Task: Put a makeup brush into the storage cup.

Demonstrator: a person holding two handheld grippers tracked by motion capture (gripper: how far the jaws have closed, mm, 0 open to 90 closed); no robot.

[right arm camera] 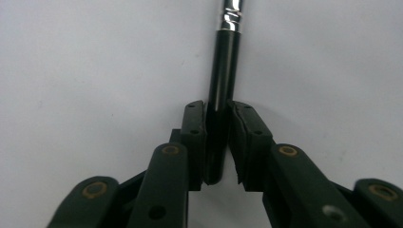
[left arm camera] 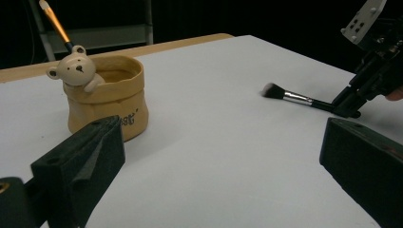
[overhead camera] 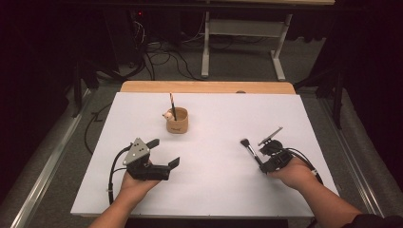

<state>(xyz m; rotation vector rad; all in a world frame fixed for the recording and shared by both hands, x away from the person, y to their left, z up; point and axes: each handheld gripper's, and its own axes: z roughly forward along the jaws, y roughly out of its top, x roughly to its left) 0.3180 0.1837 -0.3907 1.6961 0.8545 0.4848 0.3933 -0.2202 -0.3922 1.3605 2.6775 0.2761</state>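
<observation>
At left on the white desk [overhead camera: 204,190]: left claw [overhead camera: 165,153], jaws spread wide, empty, low over the sheet and aimed toward the bear-figured tan pot [overhead camera: 177,120], likely ready to steady it. Pot: upright, centre-rear, holding one orange-handled brush [overhead camera: 172,105] leaning up and away. At right: right claw [overhead camera: 263,164], jaws pinching the black handle end of the makeup brush [overhead camera: 250,149]. Brush: long axis running up-left, bristle head leading toward the pot; whether it touches the sheet cannot be told; handle-end grip apparently suits dropping it in.
</observation>
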